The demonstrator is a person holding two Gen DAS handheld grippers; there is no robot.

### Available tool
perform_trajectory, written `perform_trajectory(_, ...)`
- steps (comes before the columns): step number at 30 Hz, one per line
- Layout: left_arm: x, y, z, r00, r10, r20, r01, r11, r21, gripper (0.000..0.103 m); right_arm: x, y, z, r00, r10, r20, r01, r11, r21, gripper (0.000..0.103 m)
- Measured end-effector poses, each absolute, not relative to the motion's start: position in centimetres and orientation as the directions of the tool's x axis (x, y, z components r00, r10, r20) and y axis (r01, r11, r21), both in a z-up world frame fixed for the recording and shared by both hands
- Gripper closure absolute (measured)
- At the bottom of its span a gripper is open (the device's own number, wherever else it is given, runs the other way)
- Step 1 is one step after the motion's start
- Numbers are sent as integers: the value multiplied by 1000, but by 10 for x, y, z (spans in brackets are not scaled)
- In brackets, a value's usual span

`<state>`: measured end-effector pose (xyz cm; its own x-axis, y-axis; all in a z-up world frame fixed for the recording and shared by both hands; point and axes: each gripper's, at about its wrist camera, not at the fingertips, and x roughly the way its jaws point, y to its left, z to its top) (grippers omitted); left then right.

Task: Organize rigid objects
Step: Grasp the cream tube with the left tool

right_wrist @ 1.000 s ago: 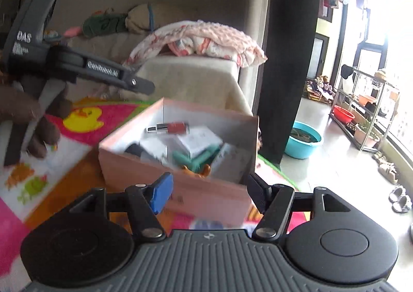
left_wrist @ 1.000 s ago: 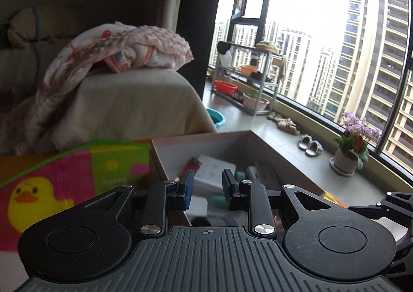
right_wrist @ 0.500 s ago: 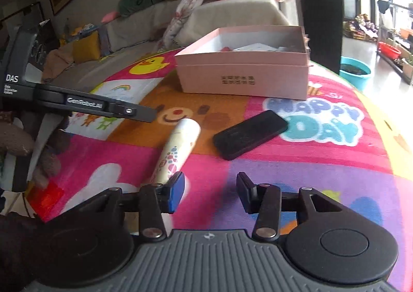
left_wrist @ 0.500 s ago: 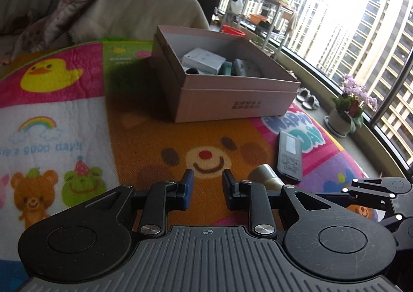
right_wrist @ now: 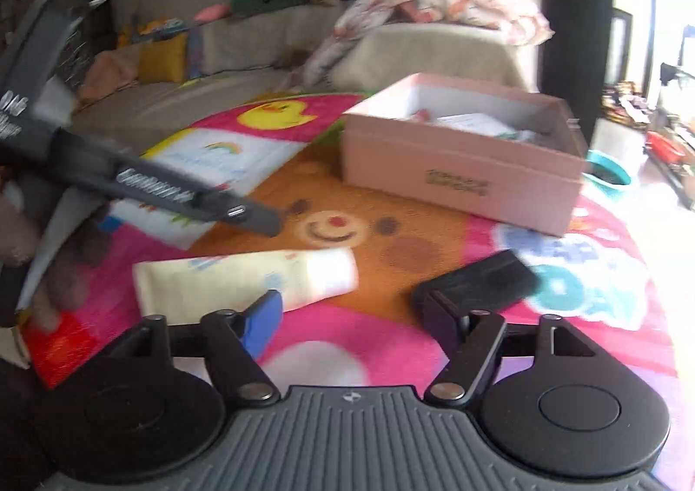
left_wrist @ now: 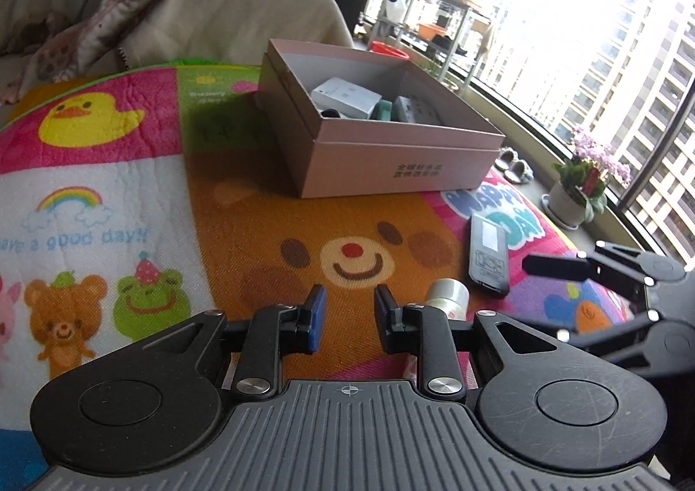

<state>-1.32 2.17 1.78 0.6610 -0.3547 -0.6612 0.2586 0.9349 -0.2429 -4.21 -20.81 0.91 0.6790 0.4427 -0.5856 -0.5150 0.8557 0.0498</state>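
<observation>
Jaws of right gripper [right_wrist: 354, 319] spread wide, just been opening, empty. Left gripper [left_wrist: 347, 319] nearly closed, gripping nothing. Low in right view: cream lotion tube [right_wrist: 245, 280] lying flat left of centre, pastel print, round cap end toward bear face; black remote [right_wrist: 475, 284] flat at right. Farther, upper right: open pink box [right_wrist: 460, 169] with small cartons, on cartoon play mat [right_wrist: 382, 343].

Left gripper [left_wrist: 346, 319] and right gripper [right_wrist: 349, 317]: black ribbed housings, round side discs, silver pivot screws, one blue pad each.
</observation>
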Motion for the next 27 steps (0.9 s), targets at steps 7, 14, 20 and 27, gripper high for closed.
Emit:
perform_trajectory(7,-29,-12,14,606,-394,-691,428,894,-135,76,-13,-257,-4,746,279,-605,-276,956,101,25)
perform_trajectory(14,-29,-12,23,633,-406,-659,397,901,-174,76,-8,-263,-8,733,306,-608,-275,950,146,19)
perform_trajectory(20,-38,-29,35,599,-472,-647,472,861,-190,76,-8,-259,-8,725,309,-615,-287,948,137,13)
perform_trajectory(27,-41,-55,15,597,-388,-702,497,866,-57,68,-8,-260,-8,726,310,-614,-288,948,138,12)
